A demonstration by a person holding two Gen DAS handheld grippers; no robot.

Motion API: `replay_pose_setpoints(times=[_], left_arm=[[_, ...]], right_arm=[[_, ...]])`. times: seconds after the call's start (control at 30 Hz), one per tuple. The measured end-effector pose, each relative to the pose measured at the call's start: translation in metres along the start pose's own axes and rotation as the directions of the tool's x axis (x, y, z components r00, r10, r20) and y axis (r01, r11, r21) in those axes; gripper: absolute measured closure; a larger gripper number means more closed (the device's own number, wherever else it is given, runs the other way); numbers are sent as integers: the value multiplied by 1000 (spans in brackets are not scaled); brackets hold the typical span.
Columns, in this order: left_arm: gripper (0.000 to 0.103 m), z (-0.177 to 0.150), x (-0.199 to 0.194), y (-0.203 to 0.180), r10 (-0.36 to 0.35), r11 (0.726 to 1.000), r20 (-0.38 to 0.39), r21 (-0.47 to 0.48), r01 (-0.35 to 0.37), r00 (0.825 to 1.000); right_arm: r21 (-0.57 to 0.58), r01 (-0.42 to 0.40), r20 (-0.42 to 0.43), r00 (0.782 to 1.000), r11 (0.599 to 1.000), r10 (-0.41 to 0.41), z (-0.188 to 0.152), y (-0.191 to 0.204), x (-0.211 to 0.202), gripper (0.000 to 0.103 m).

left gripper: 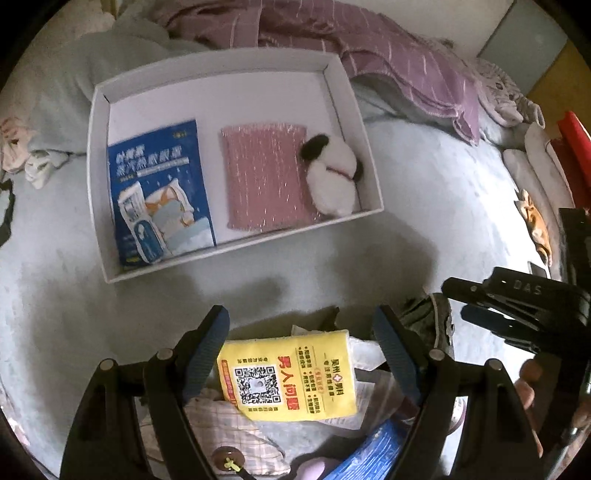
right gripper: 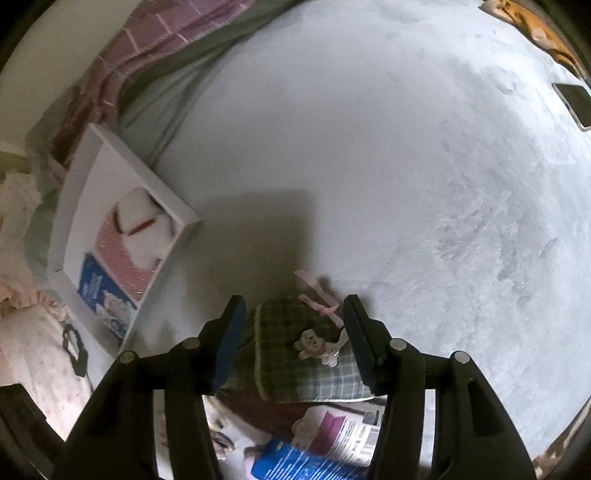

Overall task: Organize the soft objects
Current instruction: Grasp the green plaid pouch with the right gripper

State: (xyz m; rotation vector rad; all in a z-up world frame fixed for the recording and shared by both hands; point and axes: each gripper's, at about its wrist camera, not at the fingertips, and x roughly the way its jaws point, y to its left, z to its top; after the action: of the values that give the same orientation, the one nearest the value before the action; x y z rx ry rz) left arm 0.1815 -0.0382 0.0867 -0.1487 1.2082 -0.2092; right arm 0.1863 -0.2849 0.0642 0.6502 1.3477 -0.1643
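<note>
A white box [left gripper: 96,155] lies on the bed and holds a blue packet [left gripper: 159,184], a pink knitted cloth [left gripper: 262,177] and a white plush toy [left gripper: 332,177]. My left gripper [left gripper: 301,332] is open, its fingers on either side of a yellow tissue pack [left gripper: 291,376] in a pile of soft items. My right gripper [right gripper: 293,321] is open around a green plaid pouch [right gripper: 295,354] with a small bear charm; it also shows in the left wrist view [left gripper: 458,299]. The box shows at the left of the right wrist view [right gripper: 184,229].
A purple striped blanket [left gripper: 369,48] is bunched behind the box. The pile near me holds a checked cloth [left gripper: 229,428] and a blue packet [right gripper: 295,461]. A phone [right gripper: 574,103] and an orange toy [right gripper: 535,29] lie at the far right of the grey-white bedspread [right gripper: 406,166].
</note>
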Motion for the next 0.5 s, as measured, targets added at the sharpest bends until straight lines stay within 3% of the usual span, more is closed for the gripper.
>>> replay_pose_setpoints(times=[0.27, 0.4, 0.5], left_arm=[[22, 2, 17, 28, -47, 997, -90, -58, 42, 995], [22, 2, 23, 38, -54, 995, -111, -84, 45, 992], [22, 1, 25, 39, -54, 997, -122, -69, 46, 991]], right_arm=[[-15, 14, -136, 991, 1000, -16, -3, 14, 48, 45], [-30, 40, -119, 992, 999, -44, -6, 22, 54, 40], [-34, 45, -107, 993, 998, -48, -8, 25, 57, 42]])
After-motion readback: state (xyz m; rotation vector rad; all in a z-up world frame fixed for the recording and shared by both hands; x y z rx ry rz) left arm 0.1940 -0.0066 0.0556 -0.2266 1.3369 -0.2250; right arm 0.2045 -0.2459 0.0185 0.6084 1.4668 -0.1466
